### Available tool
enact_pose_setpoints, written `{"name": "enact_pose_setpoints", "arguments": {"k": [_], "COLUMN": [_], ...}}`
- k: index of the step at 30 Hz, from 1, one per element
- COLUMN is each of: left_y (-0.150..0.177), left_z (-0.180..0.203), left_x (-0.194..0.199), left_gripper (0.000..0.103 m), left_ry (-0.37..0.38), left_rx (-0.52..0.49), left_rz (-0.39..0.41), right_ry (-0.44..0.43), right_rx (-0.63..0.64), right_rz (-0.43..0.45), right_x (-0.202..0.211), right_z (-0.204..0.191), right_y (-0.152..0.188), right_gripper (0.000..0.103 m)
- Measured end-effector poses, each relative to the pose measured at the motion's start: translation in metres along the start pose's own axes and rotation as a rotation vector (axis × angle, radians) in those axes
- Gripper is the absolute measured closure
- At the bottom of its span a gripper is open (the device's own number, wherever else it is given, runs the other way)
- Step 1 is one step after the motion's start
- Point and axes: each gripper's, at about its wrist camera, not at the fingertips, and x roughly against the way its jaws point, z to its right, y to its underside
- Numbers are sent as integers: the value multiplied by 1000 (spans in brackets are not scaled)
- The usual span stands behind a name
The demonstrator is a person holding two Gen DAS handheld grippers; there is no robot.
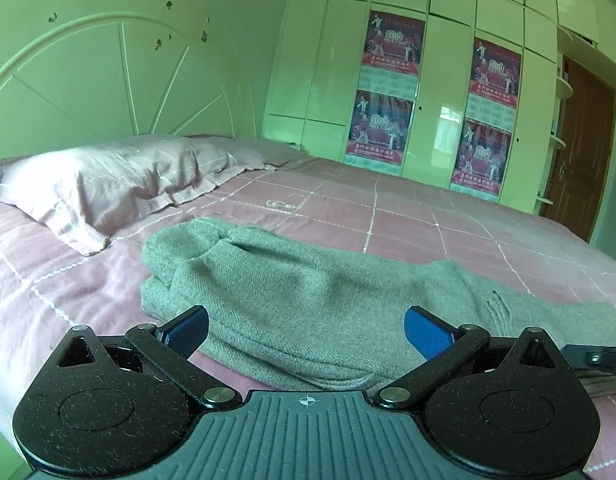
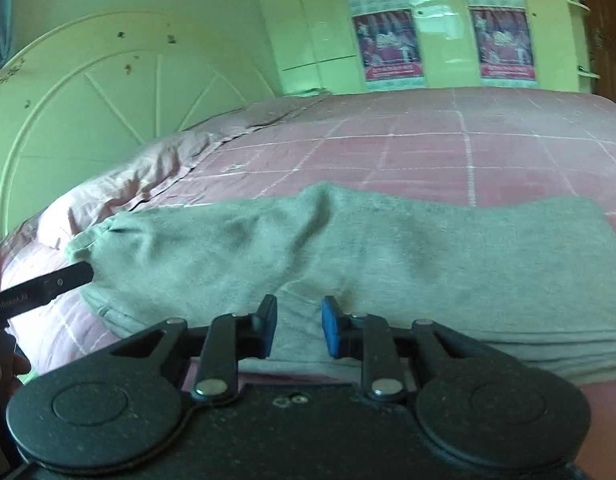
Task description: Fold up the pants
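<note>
Left claw [image 1: 306, 330] wide; right claw [image 2: 299, 326] narrower, empty, over grey pants [image 2: 347, 248]; posters [image 1: 391, 40] read "2010".

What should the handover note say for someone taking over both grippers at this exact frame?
Left gripper: open wide, empty, at the near edge of the grey pants.
Right gripper: partly open, holding nothing, near the pants' front edge.
The pants lie lengthwise across the pink checked bedspread, apparently folded leg over leg, beside the pillow.
Left to do: fold them across their length and tidy the bundle.
</note>
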Motion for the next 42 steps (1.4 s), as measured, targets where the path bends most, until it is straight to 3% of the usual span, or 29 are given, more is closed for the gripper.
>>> {"name": "enact_pose_setpoints", "arguments": {"k": [4,7,11,13,16,19,23,24,25,26,27,32,34,35,37,38,42], "left_y": [1,-2,-9,-8,1,8,14,16,20,22,23,21,28,34,43,43,26], "left_z": [8,28,79,104,130,138,142,146,149,149,149,154,153,152,150,150,152], "left_x": [0,4,-5,-22,-49,-66,-84,-89,-92,-96,-97,-66,-64,-68,-73,-73,-61], "left_gripper": [0,0,1,21,44,45,45,51,70,72,82,83,83,83,82,82,79], "left_ry": [49,180,343,399,389,361,382,378,364,358,359,370,356,345,335,331,331], "left_rx": [-50,-50,-57,-13,41,97,217,232,242,262,277,176,164,163,168,170,144], "left_rz": [6,-16,-90,-173,-328,-401,-453,-469,-488,-500,-495,-346,-368,-387,-393,-392,-345], "right_ry": [89,176,254,272,289,280,250,223,202,196,193,177,161,164,181,201,188], "right_rx": [-57,-197,-257,-265,-289,-337,-370,-371,-365,-353,-344,-310,-289,-279,-269,-259,-275], "right_rz": [93,169,199,200,217,220,225,228,230,235,243,293,268,232,1,-25,110], "right_x": [31,53,77,87,97,103,103,103,104,104,104,115,110,103,65,58,79], "right_z": [33,72,116,128,138,151,162,164,166,166,166,168,168,167,173,173,171], "right_y": [-11,-18,-10,-5,14,28,30,29,26,22,19,6,10,14,26,31,11], "right_gripper": [86,81,79,75,69,69,75,79,84,85,85,88,88,88,88,89,90]}}
